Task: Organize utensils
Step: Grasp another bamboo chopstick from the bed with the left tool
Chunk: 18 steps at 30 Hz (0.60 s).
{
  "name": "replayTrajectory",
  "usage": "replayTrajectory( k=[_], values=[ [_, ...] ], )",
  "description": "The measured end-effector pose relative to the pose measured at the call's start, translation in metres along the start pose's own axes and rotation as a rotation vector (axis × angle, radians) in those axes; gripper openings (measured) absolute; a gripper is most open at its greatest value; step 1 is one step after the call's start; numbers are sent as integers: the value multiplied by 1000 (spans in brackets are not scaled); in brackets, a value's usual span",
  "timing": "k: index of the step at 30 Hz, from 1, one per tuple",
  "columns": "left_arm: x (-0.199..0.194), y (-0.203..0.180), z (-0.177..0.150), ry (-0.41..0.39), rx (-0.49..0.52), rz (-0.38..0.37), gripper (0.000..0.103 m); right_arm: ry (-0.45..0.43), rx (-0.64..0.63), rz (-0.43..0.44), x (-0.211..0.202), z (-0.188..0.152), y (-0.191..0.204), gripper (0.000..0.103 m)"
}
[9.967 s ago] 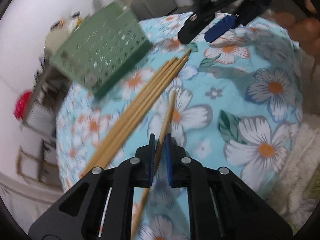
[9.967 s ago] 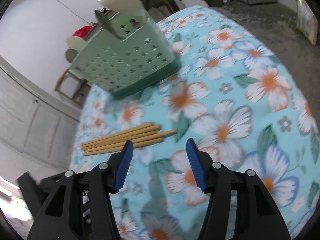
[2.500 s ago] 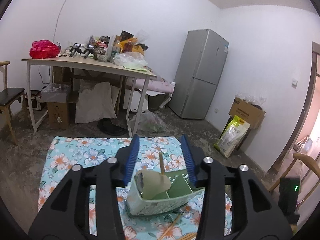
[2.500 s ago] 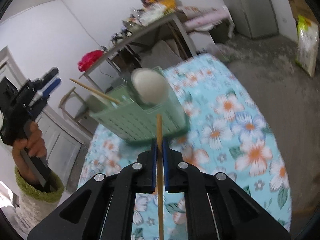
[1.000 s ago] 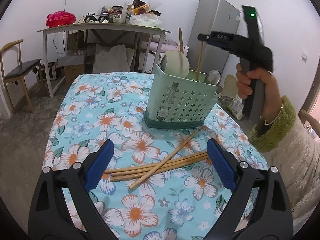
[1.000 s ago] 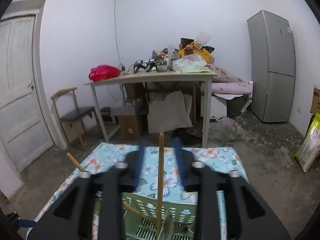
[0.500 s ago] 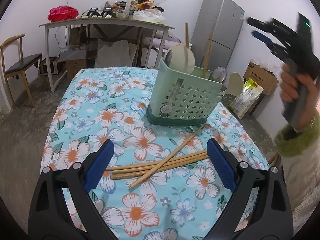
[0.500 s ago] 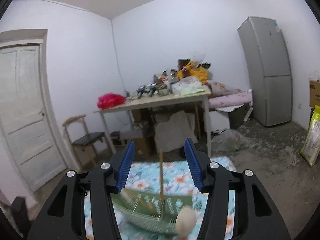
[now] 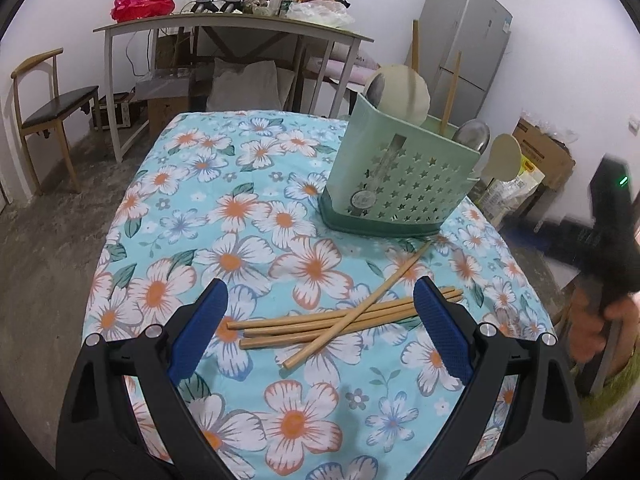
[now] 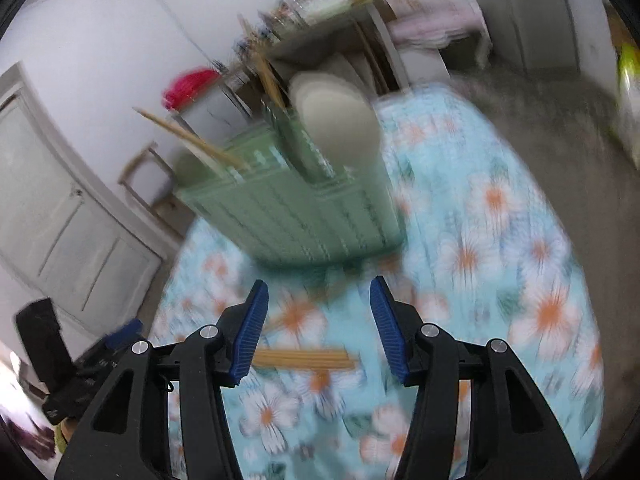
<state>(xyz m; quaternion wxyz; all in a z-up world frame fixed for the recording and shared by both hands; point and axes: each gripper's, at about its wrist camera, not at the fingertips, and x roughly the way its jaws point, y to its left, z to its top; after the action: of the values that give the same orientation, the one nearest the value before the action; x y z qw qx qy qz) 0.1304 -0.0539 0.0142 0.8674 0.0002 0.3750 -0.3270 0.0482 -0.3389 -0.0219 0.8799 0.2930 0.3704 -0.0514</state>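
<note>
Chopsticks (image 10: 304, 359) look smeared; caddy (image 10: 296, 216) blurred.

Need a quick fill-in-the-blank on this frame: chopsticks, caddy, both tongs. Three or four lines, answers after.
1. The loose chopsticks lie on the floral ____.
2. The left tongs are ____, with nothing gripped between the pads.
3. The green caddy already has ____ chopsticks standing in it, seen from the left wrist.
4. The right tongs hold ____; their jaws have just been opening.

Missing words: tablecloth; open; two; nothing
</note>
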Motion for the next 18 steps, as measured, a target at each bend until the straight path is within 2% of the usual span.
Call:
replayTrajectory(
  k=[4, 11, 16, 18],
  values=[
    [10, -10, 5, 11, 52, -14, 90, 87, 79, -39, 23, -18, -18, 52],
    [47, -59, 16, 101, 243, -112, 90, 107, 119, -58, 30, -25, -33, 52],
    [85, -96, 22, 170, 386, -144, 70, 119, 144, -52, 32, -27, -44, 52],
    [101, -107, 25, 206, 429, -154, 58, 118, 148, -44, 32, -28, -45, 52]
  ],
)
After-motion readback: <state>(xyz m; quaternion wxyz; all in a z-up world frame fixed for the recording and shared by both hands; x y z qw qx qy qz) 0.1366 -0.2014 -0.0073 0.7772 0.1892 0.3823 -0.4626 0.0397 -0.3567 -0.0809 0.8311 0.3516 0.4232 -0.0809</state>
